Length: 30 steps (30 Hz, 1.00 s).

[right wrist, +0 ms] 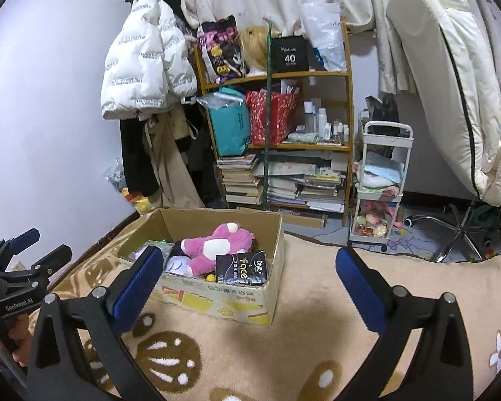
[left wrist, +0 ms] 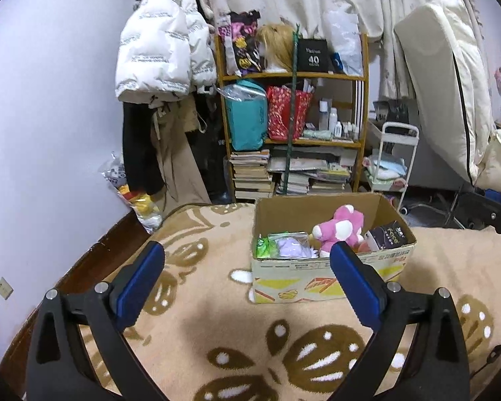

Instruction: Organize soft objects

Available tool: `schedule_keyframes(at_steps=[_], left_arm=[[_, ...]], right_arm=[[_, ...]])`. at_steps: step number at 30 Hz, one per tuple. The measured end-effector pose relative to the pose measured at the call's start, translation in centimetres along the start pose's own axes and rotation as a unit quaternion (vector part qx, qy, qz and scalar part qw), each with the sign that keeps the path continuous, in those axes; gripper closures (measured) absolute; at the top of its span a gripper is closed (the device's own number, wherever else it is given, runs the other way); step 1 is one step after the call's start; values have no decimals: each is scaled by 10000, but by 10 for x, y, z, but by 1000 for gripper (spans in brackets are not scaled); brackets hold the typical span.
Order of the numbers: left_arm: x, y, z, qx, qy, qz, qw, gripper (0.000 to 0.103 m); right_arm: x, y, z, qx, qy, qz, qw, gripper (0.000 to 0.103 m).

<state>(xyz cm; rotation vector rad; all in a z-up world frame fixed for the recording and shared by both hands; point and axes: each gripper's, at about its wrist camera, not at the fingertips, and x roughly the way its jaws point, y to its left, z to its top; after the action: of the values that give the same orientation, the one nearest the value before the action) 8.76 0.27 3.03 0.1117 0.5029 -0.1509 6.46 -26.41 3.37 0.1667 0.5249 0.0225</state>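
Observation:
An open cardboard box (left wrist: 324,275) (right wrist: 223,300) stands on a beige blanket with brown flower print (left wrist: 237,341) (right wrist: 304,334). Inside lie a pink and white plush toy (left wrist: 339,229) (right wrist: 217,244), a pale purple soft item in clear wrap (left wrist: 292,245) (right wrist: 178,264), a green packet (left wrist: 263,247) and a black tissue pack (left wrist: 389,235) (right wrist: 242,269). My left gripper (left wrist: 247,255) hangs open in front of the box, nothing between its blue pads. My right gripper (right wrist: 248,260) is also open and empty, level with the box's right end. The left gripper (right wrist: 20,250) also shows at the right wrist view's left edge.
Behind the bed stands a wooden shelf (left wrist: 294,117) (right wrist: 277,117) packed with bags, bottles and stacked books. A white puffer jacket (left wrist: 163,40) (right wrist: 143,53) hangs at its left. A white trolley (right wrist: 380,187) with soft things and a folded mattress (right wrist: 451,83) stand at the right.

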Motion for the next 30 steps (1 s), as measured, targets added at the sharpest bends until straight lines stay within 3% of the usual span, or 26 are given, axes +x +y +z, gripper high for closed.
schedule_keyframes(at_steps=[13,20,30], left_arm=[[-46,8,-11,27,-194,48,9998,4],[-51,0,-19,235,-227,109,9994,4],[-44,0,-26,138,-200,47,9997,4]], right_arm=[[-45,3,-12,-16,-187,-137,9997,0],[-49,2,-17,-2,-172,-117,9998,0],[-51,-2,-28,-46,-167,-226,9996,0]])
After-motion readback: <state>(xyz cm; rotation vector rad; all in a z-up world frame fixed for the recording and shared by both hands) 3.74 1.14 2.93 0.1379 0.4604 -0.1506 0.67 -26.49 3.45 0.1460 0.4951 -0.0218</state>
